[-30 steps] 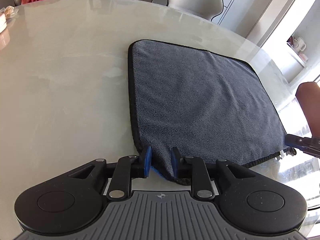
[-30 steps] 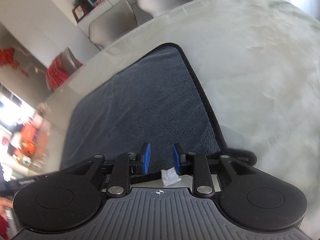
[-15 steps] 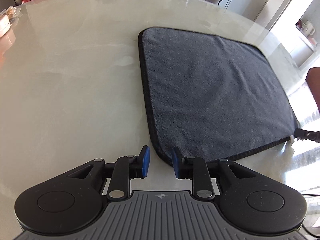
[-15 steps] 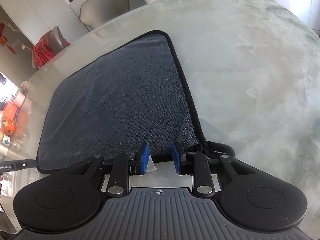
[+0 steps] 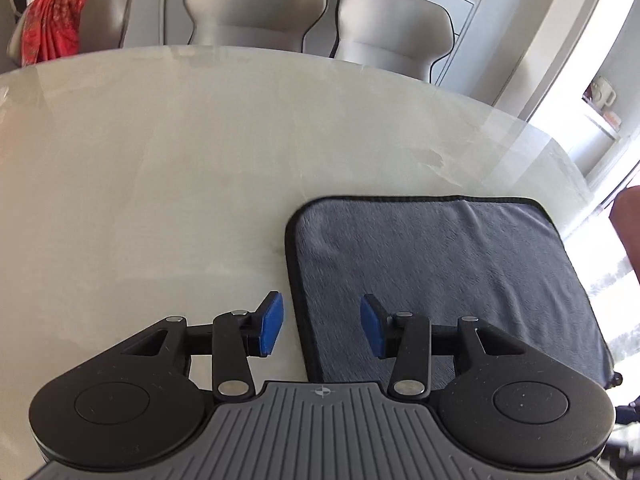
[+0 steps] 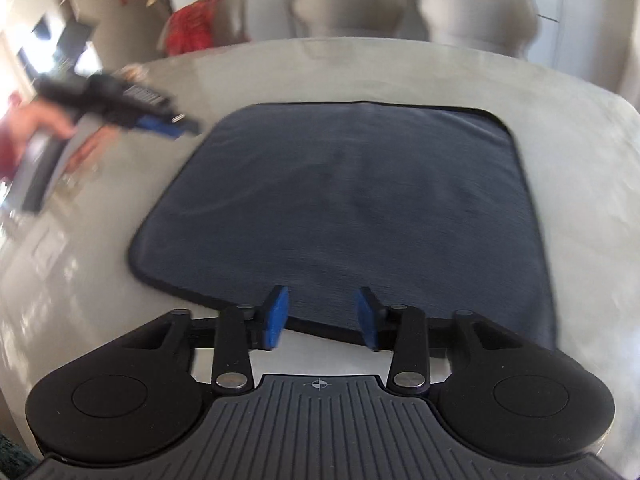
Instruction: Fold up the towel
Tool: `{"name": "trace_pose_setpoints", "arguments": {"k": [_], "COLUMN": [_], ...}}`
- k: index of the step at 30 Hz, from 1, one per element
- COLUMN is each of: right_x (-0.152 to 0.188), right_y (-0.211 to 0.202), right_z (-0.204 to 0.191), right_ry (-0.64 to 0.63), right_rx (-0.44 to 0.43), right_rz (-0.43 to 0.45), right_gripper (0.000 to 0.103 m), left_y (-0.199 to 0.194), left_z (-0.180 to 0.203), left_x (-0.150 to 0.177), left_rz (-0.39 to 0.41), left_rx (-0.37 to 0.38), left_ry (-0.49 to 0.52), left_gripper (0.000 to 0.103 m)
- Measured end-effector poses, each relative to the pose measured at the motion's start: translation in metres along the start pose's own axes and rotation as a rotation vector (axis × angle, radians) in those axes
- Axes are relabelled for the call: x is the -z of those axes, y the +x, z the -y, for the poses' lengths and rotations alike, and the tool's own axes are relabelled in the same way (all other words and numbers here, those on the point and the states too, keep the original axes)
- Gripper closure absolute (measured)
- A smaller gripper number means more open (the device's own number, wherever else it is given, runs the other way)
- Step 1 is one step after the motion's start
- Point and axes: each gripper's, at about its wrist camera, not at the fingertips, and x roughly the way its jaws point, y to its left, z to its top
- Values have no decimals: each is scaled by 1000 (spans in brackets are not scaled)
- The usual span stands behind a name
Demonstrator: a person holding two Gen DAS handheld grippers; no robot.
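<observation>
We find the dark grey plush towel with black piping lying flat on the glossy pale stone table, edges even; whether it is already folded or a single layer we cannot tell. The left gripper stands with its blue pads wide apart, holding nothing, straddling the towel's left edge. The right gripper is likewise spread and empty at the near hem. We judge the slick tabletop could let the cloth slide under a one-sided pull. Three padded grey chairs and a red cloth stand beyond, obstructing nothing.

pale table, grey chairs (one red-draped)
</observation>
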Motion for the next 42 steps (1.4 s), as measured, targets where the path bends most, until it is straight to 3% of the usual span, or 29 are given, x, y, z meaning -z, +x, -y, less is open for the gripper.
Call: {"name": "trace_pose_setpoints", "arguments": {"k": [2, 4, 9, 12, 18, 23, 28, 32, 38, 42], "right_x": [-9, -18, -24, -21, -14, -8, -10, -12, -11, -11], "right_y": [1, 3, 10, 13, 30, 32, 34, 42, 59, 65], "right_z": [-18, -43, -78, -95, -140, -155, -164, -176, -187, -198], "right_ry": [-45, -124, -170, -190, -289, -312, -320, -363, -384, -407], "right_rx": [3, 45, 127, 224, 446, 404, 375, 383, 372, 351], "right_rz": [8, 38, 36, 55, 72, 24, 5, 25, 62, 57], "right_gripper": [39, 19, 3, 2, 1, 1, 1, 1, 2, 8], "left_y": [6, 11, 16, 18, 24, 33, 39, 45, 46, 44], "left_z": [0, 0, -4, -3, -1, -2, -2, -4, 1, -10], "left_x": [-7, -10, -12, -10, -8, -6, -6, -5, 5, 5], "left_rz": [-12, -28, -70, -78, -81, -92, -101, -75, -73, -78], "left_rx": [-13, -29, -29, -6, 17, 42, 75, 48, 45, 81], "left_ry": [29, 32, 31, 60, 115, 118, 122, 124, 274, 245], "left_gripper": [53, 45, 34, 27, 25, 18, 2, 0, 0, 0]}}
